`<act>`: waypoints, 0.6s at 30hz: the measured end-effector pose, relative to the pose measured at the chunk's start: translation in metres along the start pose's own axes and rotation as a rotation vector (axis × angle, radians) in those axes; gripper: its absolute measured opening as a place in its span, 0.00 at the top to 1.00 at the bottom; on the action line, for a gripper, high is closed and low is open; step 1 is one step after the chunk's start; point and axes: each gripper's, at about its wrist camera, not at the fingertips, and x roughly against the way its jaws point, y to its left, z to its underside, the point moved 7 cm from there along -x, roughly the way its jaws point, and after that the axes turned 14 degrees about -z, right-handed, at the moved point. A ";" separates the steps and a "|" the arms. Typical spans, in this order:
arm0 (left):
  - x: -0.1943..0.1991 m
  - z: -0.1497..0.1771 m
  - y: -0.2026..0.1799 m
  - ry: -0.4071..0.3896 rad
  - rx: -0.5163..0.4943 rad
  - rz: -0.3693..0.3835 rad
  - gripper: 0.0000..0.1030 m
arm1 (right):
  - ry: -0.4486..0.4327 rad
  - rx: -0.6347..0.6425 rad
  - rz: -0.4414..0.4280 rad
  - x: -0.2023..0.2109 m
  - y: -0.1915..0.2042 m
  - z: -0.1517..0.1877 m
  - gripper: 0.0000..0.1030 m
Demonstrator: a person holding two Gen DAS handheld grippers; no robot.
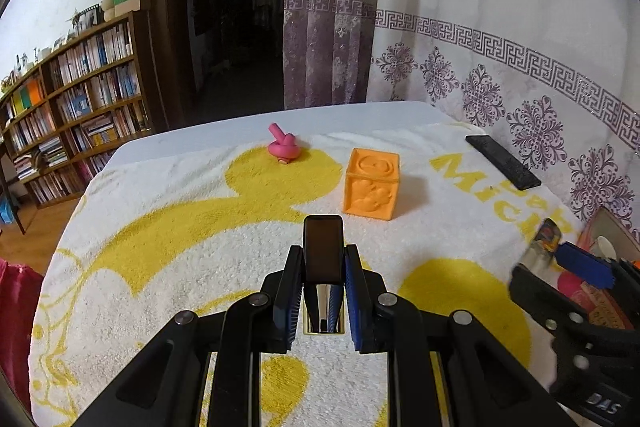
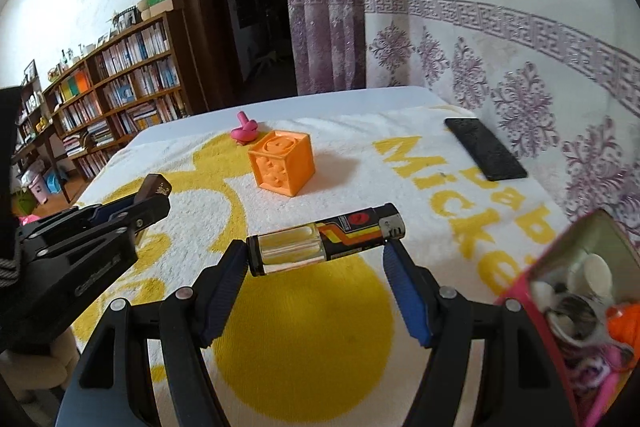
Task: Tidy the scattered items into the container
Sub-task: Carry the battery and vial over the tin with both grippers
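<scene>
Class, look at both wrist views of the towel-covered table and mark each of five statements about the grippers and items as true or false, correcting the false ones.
1. The left gripper has its jaws shut on a small dark object. True.
2. The right gripper holds the lighter upright. False: the lighter lies crosswise between the jaws.
3. The orange cube is inside the container. False: it stands on the towel.
4. The pink toy lies beyond the orange cube, on the towel. True.
5. The black flat bar is stacked on the cube. False: it lies apart, near the curtain.
</scene>
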 end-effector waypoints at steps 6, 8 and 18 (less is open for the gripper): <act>0.010 -0.003 -0.004 -0.021 -0.003 0.018 0.80 | -0.020 -0.002 0.024 0.029 0.000 0.005 0.29; 0.015 -0.003 -0.007 -0.030 -0.007 0.025 0.80 | -0.028 -0.001 0.032 0.039 0.000 0.007 0.29; 0.034 0.001 -0.022 -0.052 -0.025 0.065 0.80 | -0.050 -0.043 0.073 0.074 -0.013 0.022 0.29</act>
